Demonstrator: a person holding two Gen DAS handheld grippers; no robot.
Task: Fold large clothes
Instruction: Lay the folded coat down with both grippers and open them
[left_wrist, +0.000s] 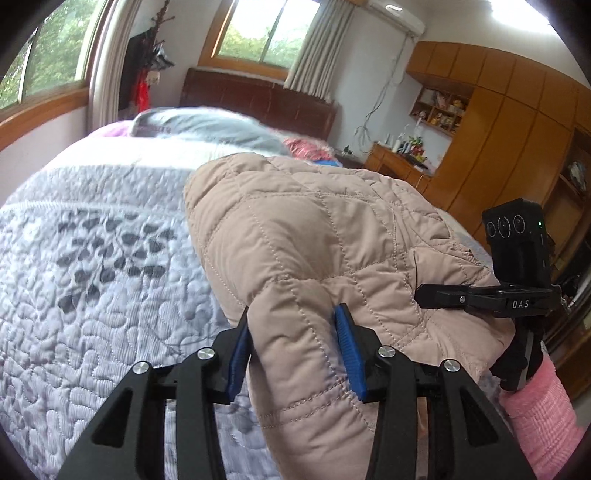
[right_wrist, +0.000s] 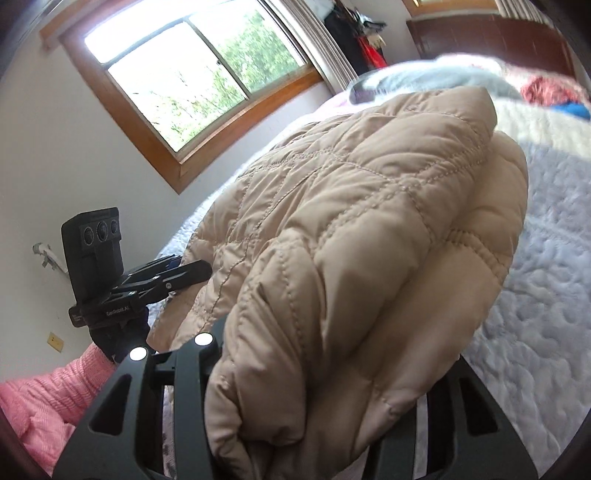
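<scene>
The beige quilted padded jacket is lifted over the bed with the pale grey-blue quilted bedspread, one edge pinched between the blue pads of the left hand-held gripper. The right hand-held gripper is buried in bunched fabric, so I cannot tell whether it is closed. To fold well, I judge both ends should travel level and together, keeping the edge taut, then lower onto the bedspread before letting go.

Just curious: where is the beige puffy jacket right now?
The jacket is over the quilted bedspread, pinched by both the left hand-held gripper and right hand-held gripper.
</scene>
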